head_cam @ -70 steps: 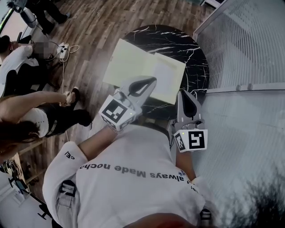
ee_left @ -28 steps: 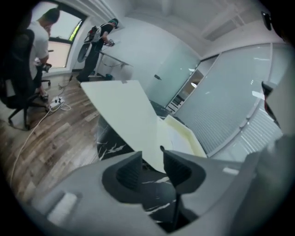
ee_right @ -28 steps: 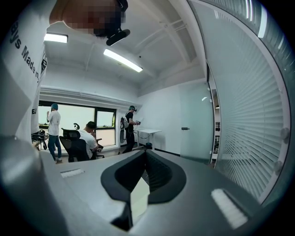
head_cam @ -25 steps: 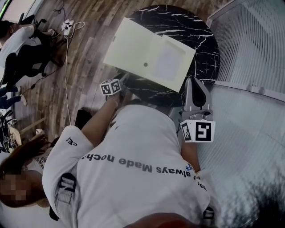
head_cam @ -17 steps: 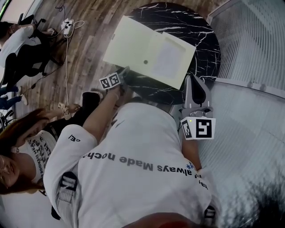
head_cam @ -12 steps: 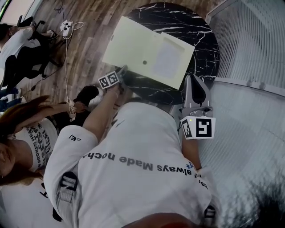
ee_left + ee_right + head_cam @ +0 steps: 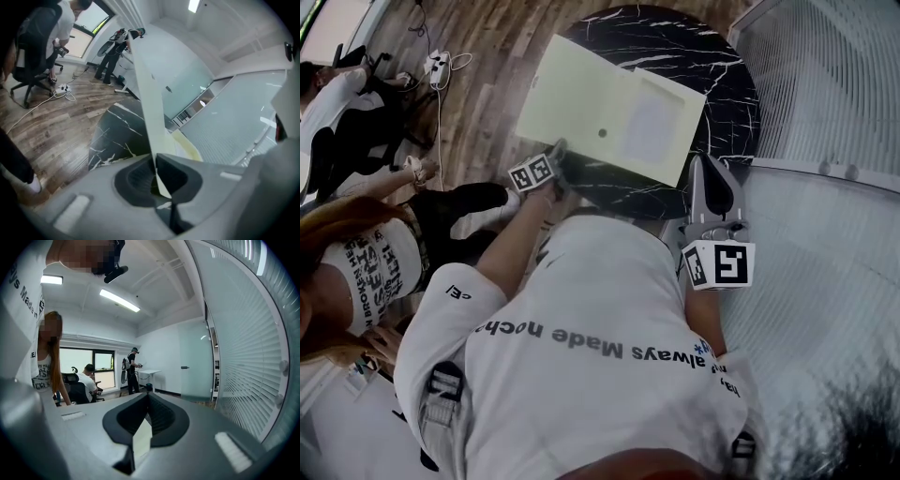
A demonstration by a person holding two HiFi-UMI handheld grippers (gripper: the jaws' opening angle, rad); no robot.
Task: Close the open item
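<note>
A pale yellow folder [image 7: 600, 108] lies open and flat on the round black marble table [image 7: 727, 66]. My left gripper [image 7: 558, 150] is at the folder's near left corner. In the left gripper view the thin cover [image 7: 152, 108] stands on edge between the jaws of the left gripper [image 7: 155, 161], which are closing with the pads pinching it. My right gripper [image 7: 711, 169] hovers at the table's near right edge, apart from the folder. Its jaws point away from me and are shut; the right gripper [image 7: 148, 397] holds nothing.
A ribbed glass partition [image 7: 825, 84] runs along the right side, close to the table. On the wooden floor at left lie a power strip [image 7: 439, 64] and its cable. A person [image 7: 366, 262] stands at the near left and another sits further back.
My left gripper has come down from above the folder to its near left corner. A person at the left has shifted about. The right gripper has stayed beside the table's edge.
</note>
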